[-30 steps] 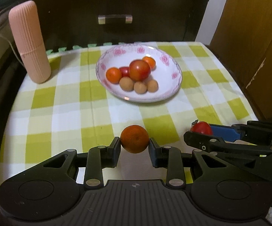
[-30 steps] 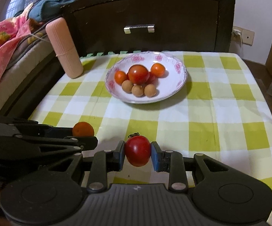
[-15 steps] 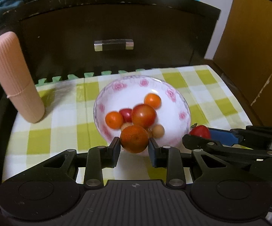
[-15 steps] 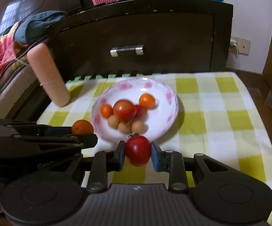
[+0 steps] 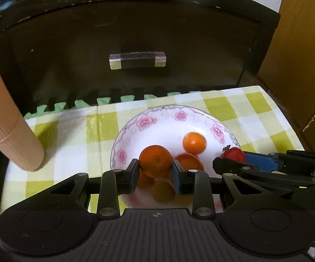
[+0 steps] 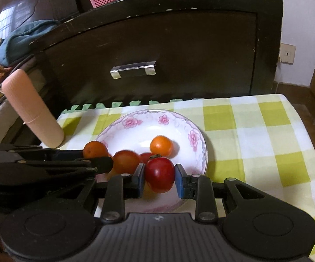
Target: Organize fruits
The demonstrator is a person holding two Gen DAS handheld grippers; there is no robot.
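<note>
My left gripper (image 5: 155,171) is shut on an orange tangerine (image 5: 155,161) and holds it over the near part of the white flowered bowl (image 5: 164,118). Beside it on the right, my right gripper (image 6: 160,178) is shut on a red tomato (image 6: 160,174) above the same bowl (image 6: 179,122). The held tomato (image 5: 233,154) shows at the right of the left wrist view; the held tangerine (image 6: 95,149) shows at the left of the right wrist view. In the bowl lie another tangerine (image 6: 161,145), a larger tomato (image 6: 126,161) and small brownish fruits, partly hidden by the fingers.
A pink ribbed cylinder (image 6: 33,111) stands left of the bowl on the yellow-green checked cloth (image 6: 255,135). A dark cabinet with a metal handle (image 6: 133,69) rises right behind the table. A wooden wardrobe (image 5: 303,61) is at the right.
Both grippers have moved forward together from the table's near edge until they hang over the bowl, each still gripping its fruit. The bowl and cabinet now look much closer.
</note>
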